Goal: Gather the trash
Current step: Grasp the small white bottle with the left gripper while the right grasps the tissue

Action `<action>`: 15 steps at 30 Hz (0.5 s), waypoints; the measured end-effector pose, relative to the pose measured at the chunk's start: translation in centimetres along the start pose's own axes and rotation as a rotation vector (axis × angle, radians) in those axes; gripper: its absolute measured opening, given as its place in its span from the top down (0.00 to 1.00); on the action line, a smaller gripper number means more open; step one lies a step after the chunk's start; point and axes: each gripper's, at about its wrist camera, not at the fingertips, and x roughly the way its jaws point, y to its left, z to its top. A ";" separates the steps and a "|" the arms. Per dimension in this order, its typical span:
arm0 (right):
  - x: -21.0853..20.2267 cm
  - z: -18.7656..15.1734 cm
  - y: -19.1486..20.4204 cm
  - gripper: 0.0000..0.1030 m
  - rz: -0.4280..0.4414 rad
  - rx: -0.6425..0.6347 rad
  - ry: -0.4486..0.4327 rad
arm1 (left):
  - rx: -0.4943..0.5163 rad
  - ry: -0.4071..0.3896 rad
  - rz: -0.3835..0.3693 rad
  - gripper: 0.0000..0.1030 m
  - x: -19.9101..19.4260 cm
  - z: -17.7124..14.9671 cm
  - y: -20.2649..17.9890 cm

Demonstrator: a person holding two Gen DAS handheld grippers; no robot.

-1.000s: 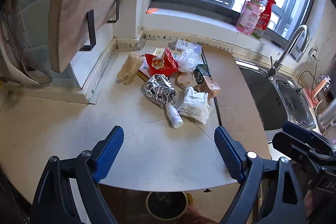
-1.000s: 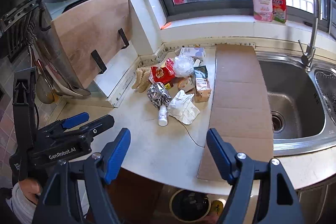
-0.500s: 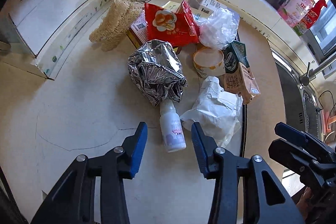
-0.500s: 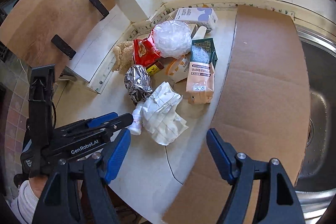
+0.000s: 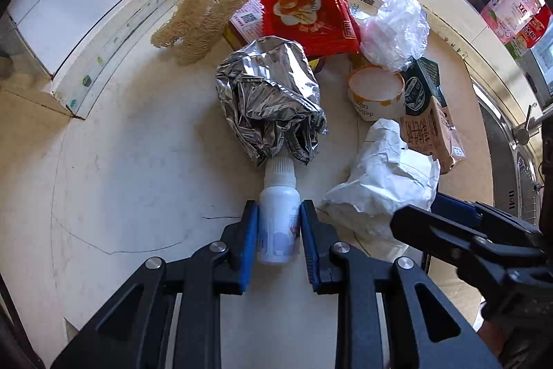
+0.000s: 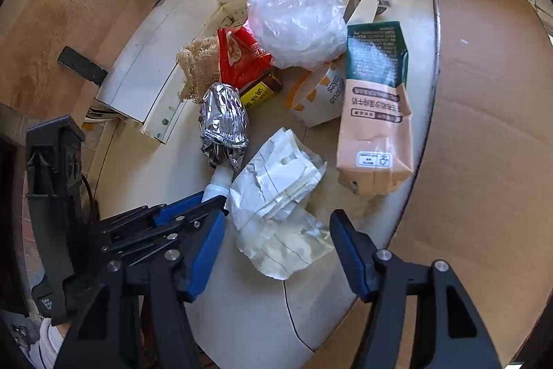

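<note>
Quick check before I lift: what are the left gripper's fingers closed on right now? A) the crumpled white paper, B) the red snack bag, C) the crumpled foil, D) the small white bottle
D: the left gripper has both blue fingers pressed against the sides of the small white bottle, which lies on the counter with its cap toward the crumpled foil.

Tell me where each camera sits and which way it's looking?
Left wrist: sits on the left gripper, looking steeply down at the counter; its blue fingers are shut on the small white bottle. The right gripper's black frame crosses the lower right.
Right wrist: sits on the right gripper, looking down at the crumpled white paper; its jaws are closing, with the paper's near end between them. The left gripper and a sleeve show at lower left.
Both share: bottle, foil ball, paper, red snack bag, carton.
</note>
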 end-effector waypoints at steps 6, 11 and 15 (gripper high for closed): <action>1.6 0.1 0.5 0.63 0.029 0.007 0.029 | -0.003 -0.003 0.004 0.78 -1.0 -0.5 0.9; 0.8 -0.7 2.2 0.69 0.011 -0.025 -0.003 | 0.028 -0.031 0.002 0.78 -4.1 -2.1 1.7; -0.6 -2.1 3.6 0.70 0.002 -0.024 -0.042 | 0.067 -0.057 -0.021 0.78 -6.6 -3.8 1.8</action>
